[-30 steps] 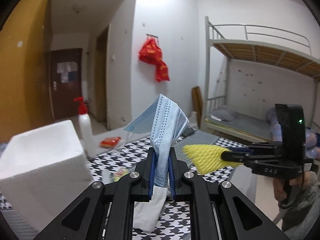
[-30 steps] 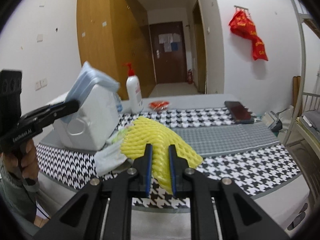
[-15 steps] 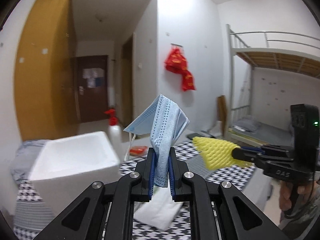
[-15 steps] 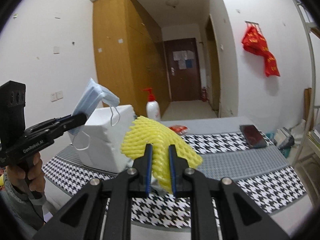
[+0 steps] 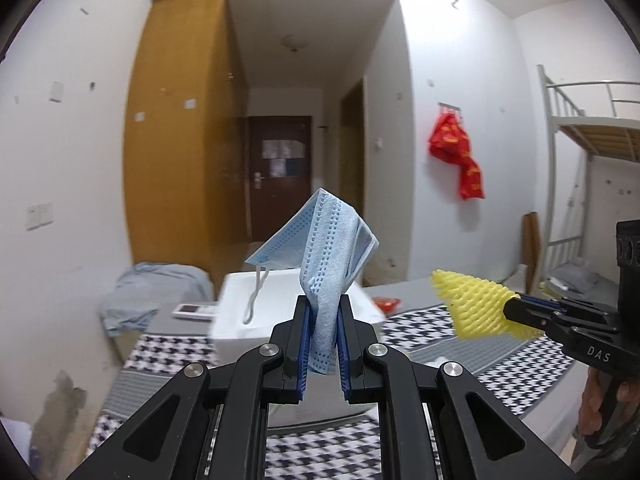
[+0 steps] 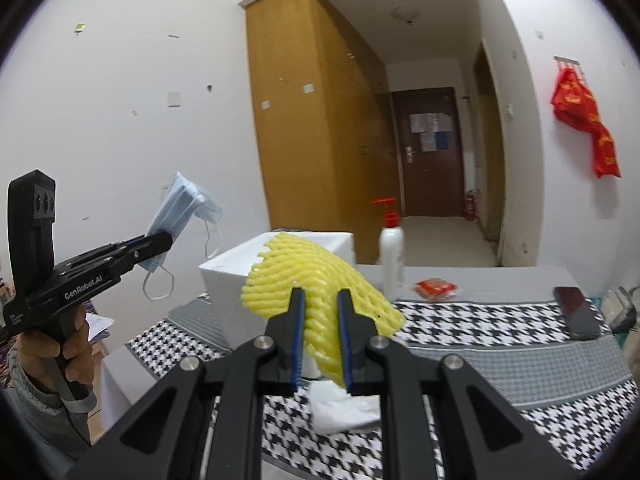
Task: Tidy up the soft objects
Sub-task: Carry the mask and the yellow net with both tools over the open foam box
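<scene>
**Two limp, feather-light pieces carried above the bed**

Our left gripper (image 5: 323, 330) pinches the blue face mask (image 5: 320, 256); it flops, so we hold its folded middle. Our right gripper (image 6: 319, 330) clamps the springy yellow foam net (image 6: 316, 280). Both now ride higher than a second ago, the white foam box (image 6: 240, 280) farther behind.

Looks like a dorm room or small shared bedroom, honestly. There's a metal bunk bed (image 5: 592, 136) on the right, a tall wooden wardrobe (image 6: 316, 120) along the left wall, and a short hallway to a dark brown door (image 6: 430, 152) at the far end. Near us, a surface with a houndstooth cloth (image 6: 472, 320), plus a pump bottle (image 6: 391, 252) and a phone (image 6: 576, 312) on it
</scene>
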`<action>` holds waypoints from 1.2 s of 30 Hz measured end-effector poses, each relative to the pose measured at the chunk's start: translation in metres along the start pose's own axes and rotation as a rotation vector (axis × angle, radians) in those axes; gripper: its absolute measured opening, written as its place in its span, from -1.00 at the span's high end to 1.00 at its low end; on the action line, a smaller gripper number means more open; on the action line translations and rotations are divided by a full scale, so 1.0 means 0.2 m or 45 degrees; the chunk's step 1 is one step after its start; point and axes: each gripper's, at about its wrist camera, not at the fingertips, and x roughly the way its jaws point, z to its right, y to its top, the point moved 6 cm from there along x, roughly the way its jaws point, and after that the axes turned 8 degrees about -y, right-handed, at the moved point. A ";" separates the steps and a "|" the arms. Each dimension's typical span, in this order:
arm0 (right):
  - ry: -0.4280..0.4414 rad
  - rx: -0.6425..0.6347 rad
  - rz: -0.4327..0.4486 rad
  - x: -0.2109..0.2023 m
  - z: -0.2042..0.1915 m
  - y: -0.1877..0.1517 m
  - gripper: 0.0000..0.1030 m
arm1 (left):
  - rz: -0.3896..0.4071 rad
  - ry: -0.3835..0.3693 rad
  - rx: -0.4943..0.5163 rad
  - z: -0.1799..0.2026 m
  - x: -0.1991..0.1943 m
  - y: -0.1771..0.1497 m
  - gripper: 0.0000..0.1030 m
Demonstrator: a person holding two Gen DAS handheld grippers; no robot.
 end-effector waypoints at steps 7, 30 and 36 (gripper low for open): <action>0.084 -0.065 0.006 0.07 -0.14 0.08 0.64 | -0.001 0.068 -0.028 -0.11 -0.05 0.01 0.74; 0.051 -0.089 -0.048 0.30 -0.20 0.25 0.64 | -0.065 0.049 -0.043 -0.22 0.15 0.11 0.74; 0.057 -0.089 -0.062 0.38 -0.20 0.30 0.64 | -0.089 0.035 -0.043 -0.25 0.23 0.13 0.74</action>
